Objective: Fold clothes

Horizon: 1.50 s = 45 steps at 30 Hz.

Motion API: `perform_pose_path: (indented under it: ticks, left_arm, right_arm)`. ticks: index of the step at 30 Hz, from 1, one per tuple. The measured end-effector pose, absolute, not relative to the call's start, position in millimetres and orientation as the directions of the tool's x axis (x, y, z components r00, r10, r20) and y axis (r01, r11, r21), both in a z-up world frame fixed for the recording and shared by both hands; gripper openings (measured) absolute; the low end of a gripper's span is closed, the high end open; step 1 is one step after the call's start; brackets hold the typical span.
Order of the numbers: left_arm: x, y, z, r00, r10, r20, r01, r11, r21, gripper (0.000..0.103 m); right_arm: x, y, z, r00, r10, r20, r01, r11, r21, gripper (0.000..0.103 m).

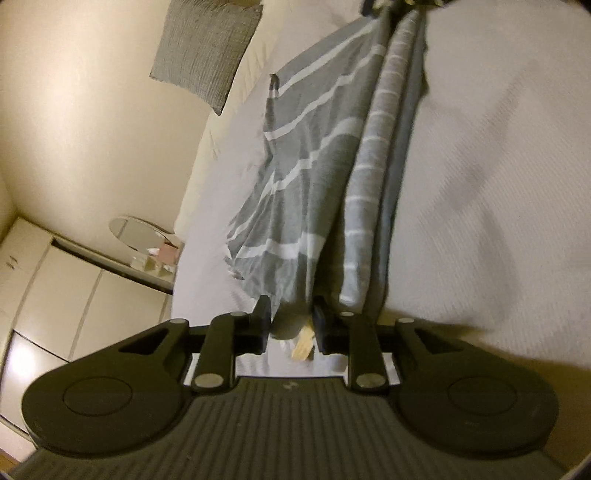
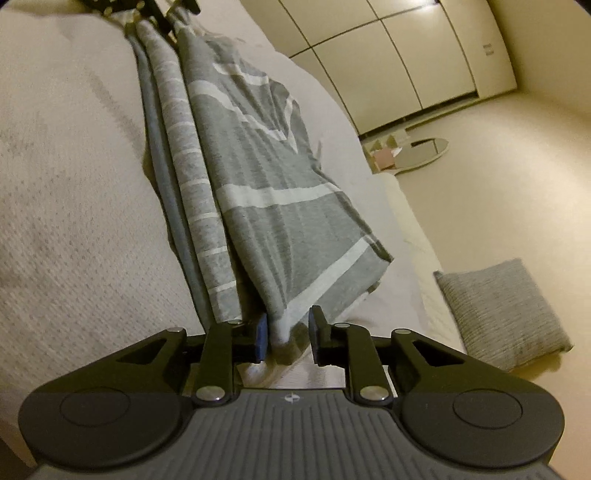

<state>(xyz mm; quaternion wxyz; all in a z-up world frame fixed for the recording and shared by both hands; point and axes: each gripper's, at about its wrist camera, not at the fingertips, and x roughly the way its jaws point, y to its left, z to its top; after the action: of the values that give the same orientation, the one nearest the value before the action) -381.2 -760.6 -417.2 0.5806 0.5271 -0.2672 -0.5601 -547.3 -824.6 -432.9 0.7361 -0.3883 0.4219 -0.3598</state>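
A grey garment with white stripes (image 1: 314, 177) is stretched lengthwise above the white bed (image 1: 480, 184), folded into long hanging layers. My left gripper (image 1: 291, 325) grips one end, with bunched cloth and a pale tag between its fingers. The far end runs up to the right gripper (image 1: 402, 3) at the top edge. In the right wrist view the same garment (image 2: 251, 184) runs from my right gripper (image 2: 289, 332), which pinches its white-hemmed edge against the blue pad, to the left gripper (image 2: 147, 7) at the top. One flap droops onto the bed (image 2: 74, 184).
A grey cushion (image 1: 207, 48) (image 2: 502, 317) leans at the bed's edge by the cream wall. Pale wardrobe doors (image 1: 55, 288) (image 2: 406, 55) stand beyond the bed. A round mirror-like top (image 1: 136, 230) (image 2: 424, 151) with small boxes sits beside the bed.
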Motion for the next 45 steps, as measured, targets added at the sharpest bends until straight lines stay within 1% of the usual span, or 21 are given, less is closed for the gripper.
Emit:
perform_pose_path:
  ticks: [2,3,4,5,7,9,11,13,16,18,19,22,24,29,33,35,38,42,45]
  left_arm:
    - [-383.1,-761.6,-420.7,0.227,-0.935,-0.272,0.345,-0.184,0.92,0.021]
    - [-383.7,-763.7,-421.3,0.226,-0.935,-0.273,0.341,-0.187,0.921,0.016]
    - [-383.2,-767.4,-420.7,0.229,-0.932,-0.281,0.345,-0.192,0.919,0.009]
    - [-382.6,-770.5,-419.3,0.23,-0.93,-0.288,0.353,-0.196,0.915,0.009]
    - [-380.9,-773.4,-412.7,0.226,-0.93,-0.292,0.384,-0.19,0.903,0.007]
    - [-380.8,-771.0,-400.3,0.218,-0.933,-0.287,0.429,-0.172,0.887,0.006]
    - [-382.1,-764.3,-391.5,0.208,-0.933,-0.294,0.478,-0.165,0.863,0.006]
    - [-381.7,-760.1,-395.1,0.202,-0.923,-0.327,0.512,-0.185,0.839,0.006]
    - [-384.2,-759.1,-415.2,0.21,-0.91,-0.357,0.474,-0.225,0.851,0.006]
    - [-386.0,-759.9,-416.3,0.221,-0.91,-0.351,0.476,-0.214,0.853,0.007]
    - [-386.4,-760.2,-416.4,0.226,-0.91,-0.347,0.475,-0.209,0.855,0.009]
    - [-385.0,-760.5,-415.2,0.238,-0.911,-0.336,0.456,-0.2,0.867,0.009]
    - [-385.1,-757.2,-417.3,0.237,-0.909,-0.342,0.45,-0.209,0.868,0.007]
    - [-388.4,-743.0,-421.9,0.238,-0.905,-0.352,0.451,-0.218,0.866,0.005]
    - [-381.6,-730.4,-419.5,0.247,-0.902,-0.353,0.444,-0.218,0.869,0.005]
    - [-375.5,-722.2,-414.9,0.26,-0.901,-0.348,0.449,-0.207,0.87,0.005]
    - [-367.8,-713.4,-402.1,0.282,-0.903,-0.323,0.472,-0.163,0.867,0.005]
    - [-369.4,-722.1,-376.2,0.266,-0.919,-0.292,0.528,-0.114,0.841,0.005]
    - [-383.4,-749.5,-361.1,0.197,-0.934,-0.299,0.572,-0.138,0.808,0.006]
  right_arm:
    - [-544.2,-825.9,-436.8,0.382,-0.858,-0.342,0.174,0.43,-0.886,0.019]
    - [-543.0,-827.7,-437.1,0.378,-0.856,-0.353,0.166,0.438,-0.884,0.016]
    - [-542.2,-830.1,-435.6,0.372,-0.852,-0.368,0.166,0.452,-0.877,0.001]
    - [-541.9,-831.9,-433.7,0.369,-0.849,-0.378,0.172,0.462,-0.87,0.0]
    - [-544.0,-832.1,-426.5,0.377,-0.85,-0.368,0.196,0.461,-0.865,0.0]
    - [-550.1,-826.0,-411.9,0.399,-0.857,-0.326,0.251,0.444,-0.86,0.0]
    - [-555.1,-820.6,-403.0,0.406,-0.86,-0.307,0.291,0.441,-0.849,0.0]
    - [-557.7,-817.6,-412.3,0.406,-0.853,-0.329,0.267,0.454,-0.85,0.0]
    - [-559.2,-817.7,-436.1,0.386,-0.842,-0.378,0.208,0.478,-0.853,0.0]
    - [-556.9,-818.5,-439.2,0.38,-0.846,-0.375,0.218,0.476,-0.852,0.0]
    - [-556.1,-818.6,-438.1,0.378,-0.847,-0.373,0.226,0.476,-0.85,0.0]
    - [-555.6,-820.1,-436.3,0.377,-0.846,-0.376,0.222,0.477,-0.851,0.0]
    - [-556.4,-820.5,-437.5,0.376,-0.845,-0.381,0.215,0.479,-0.851,0.0]
    - [-558.9,-818.8,-437.6,0.369,-0.846,-0.386,0.234,0.486,-0.842,0.0]
    - [-562.7,-828.8,-421.4,0.366,-0.846,-0.389,0.302,0.503,-0.81,0.001]
    - [-564.6,-834.1,-412.9,0.364,-0.846,-0.39,0.337,0.51,-0.791,0.007]
    - [-567.5,-842.2,-400.1,0.362,-0.846,-0.392,0.389,0.519,-0.761,0.009]
    - [-571.4,-852.9,-383.1,0.359,-0.846,-0.395,0.455,0.528,-0.717,0.009]
    - [-574.4,-860.9,-370.3,0.356,-0.846,-0.397,0.504,0.532,-0.681,0.009]
